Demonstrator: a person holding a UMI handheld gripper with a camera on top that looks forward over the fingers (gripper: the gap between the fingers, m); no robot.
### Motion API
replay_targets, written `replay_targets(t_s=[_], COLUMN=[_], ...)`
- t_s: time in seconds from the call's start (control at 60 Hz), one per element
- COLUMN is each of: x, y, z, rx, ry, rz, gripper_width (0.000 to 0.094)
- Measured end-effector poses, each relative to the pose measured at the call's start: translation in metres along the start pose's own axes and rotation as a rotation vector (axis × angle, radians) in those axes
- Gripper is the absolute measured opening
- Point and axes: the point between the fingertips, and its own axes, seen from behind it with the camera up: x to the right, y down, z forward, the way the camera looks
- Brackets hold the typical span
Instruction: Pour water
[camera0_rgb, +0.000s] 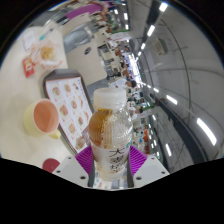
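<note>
Tool (108, 160) fingers clamped on a clear plastic bottle (109, 130) of amber liquid with a white cap, purple pads (87, 157) pressing both its sides, held upright above a white counter (25, 85); just left stands a cup (42, 117), beside a picture menu (70, 100)

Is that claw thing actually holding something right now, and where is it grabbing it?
Yes. The gripper holds a clear plastic bottle of amber liquid. Its two purple-padded fingers press on the bottle's lower body, at the label, and the white cap is on.
</note>
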Motion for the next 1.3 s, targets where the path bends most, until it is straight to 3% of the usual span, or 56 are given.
replay_targets(t_s=[0.15, 0.367, 0.667, 0.733, 0.817, 0.917, 1.0, 1.05, 1.3], x=[0.004, -0.054, -0.136, -0.136, -0.135, -0.136, -0.137, -0.136, -0.104], y=[0.004, 0.033, 0.083, 0.084, 0.085, 0.087, 0.096, 0.098, 0.102], z=[-0.02, -0.014, 0.01, 0.008, 0.007, 0.009, -0.003, -0.018, -0.145], rx=[0.055, 0.06, -0.049, -0.006, 0.013, -0.018, -0.082, -0.113, -0.189], ry=[-0.133, -0.314, -0.367, -0.341, -0.325, -0.352, -0.367, -0.385, -0.441], rz=[0.552, 1.047, 1.283, 1.258, 1.256, 1.274, 1.272, 1.267, 1.197], gripper_width=[0.0436, 0.0437, 0.0445, 0.044, 0.0475, 0.0581, 0.0866, 0.0823, 0.0841])
